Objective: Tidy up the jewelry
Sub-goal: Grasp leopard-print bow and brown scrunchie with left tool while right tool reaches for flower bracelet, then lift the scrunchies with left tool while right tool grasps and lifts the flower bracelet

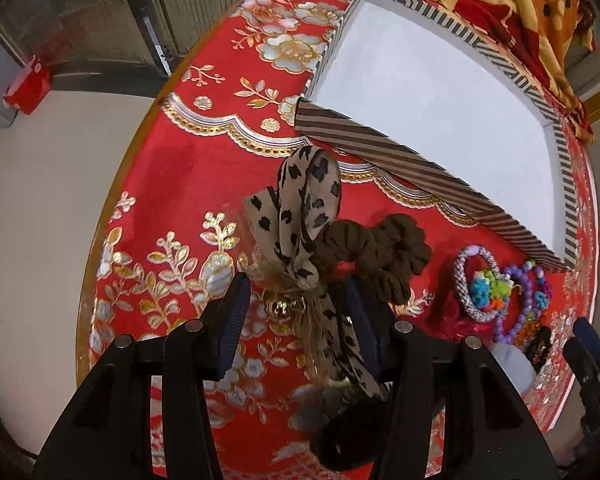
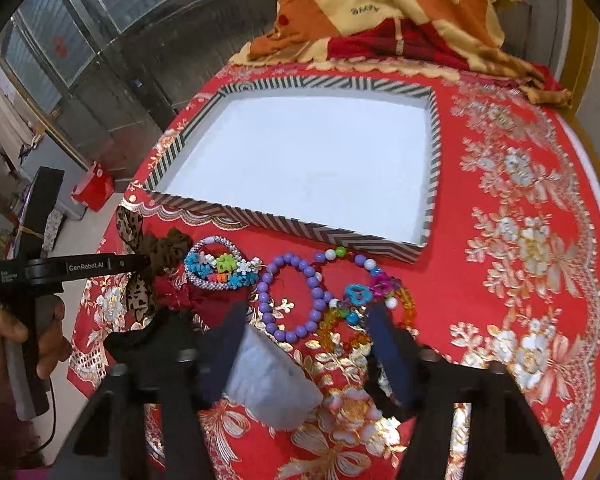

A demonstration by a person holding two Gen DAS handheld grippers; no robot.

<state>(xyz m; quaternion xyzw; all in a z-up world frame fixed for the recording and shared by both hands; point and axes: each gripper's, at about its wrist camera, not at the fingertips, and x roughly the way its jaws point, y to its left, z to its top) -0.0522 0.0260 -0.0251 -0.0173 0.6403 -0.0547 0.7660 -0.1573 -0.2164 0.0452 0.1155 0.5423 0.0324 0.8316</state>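
On left gripper (image 2: 149, 276), white lettering reads "GenRobot.AI"

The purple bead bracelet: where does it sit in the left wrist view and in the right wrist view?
Left wrist view: purple bead bracelet at the right, below the striped box's near corner, beside the colourful hair ties.
Right wrist view: purple bead bracelet near centre, on the red cloth just beyond the open right gripper.
Shared landmark: striped box, with its white inside bare in both views.
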